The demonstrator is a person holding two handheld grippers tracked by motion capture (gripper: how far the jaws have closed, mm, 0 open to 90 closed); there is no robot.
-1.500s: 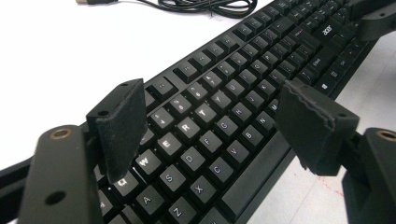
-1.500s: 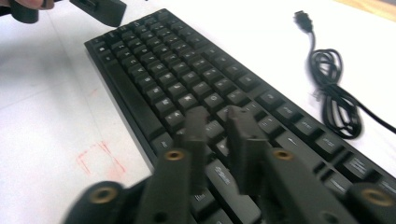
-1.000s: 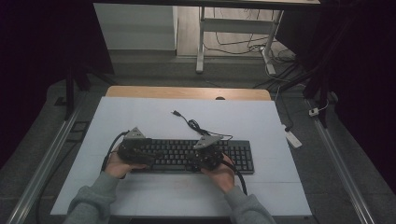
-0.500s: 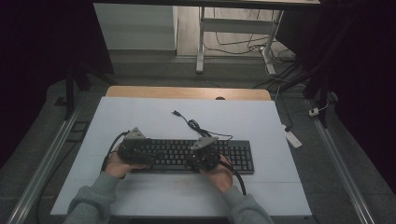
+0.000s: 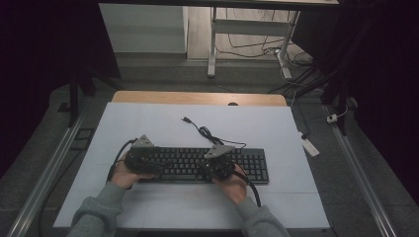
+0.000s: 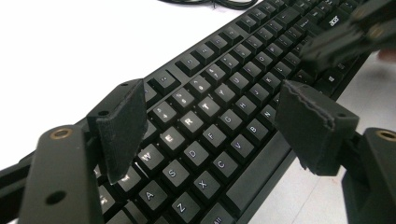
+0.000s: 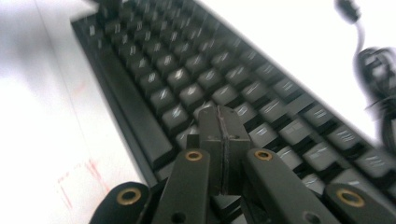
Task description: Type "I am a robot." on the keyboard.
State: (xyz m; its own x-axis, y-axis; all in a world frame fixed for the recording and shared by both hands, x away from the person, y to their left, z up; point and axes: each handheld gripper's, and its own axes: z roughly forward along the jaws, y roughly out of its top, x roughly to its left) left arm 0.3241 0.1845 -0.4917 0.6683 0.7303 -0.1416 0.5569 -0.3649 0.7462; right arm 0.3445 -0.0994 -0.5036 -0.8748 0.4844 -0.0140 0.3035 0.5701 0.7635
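Black keyboard [image 5: 197, 164] near the desk [image 5: 148, 123] front edge, partly hidden under both tools. Left gripper [image 6: 210, 121] jaws apart; right gripper [image 7: 221, 122] jaws together, view blurred.

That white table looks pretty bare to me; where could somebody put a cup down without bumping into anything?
On the table, the widest bare patch is the far left, between the far edge and the keyboard. The far right corner, right of the coiled cable, is free too. The middle is crowded: the left tool and right tool sit over the keys.
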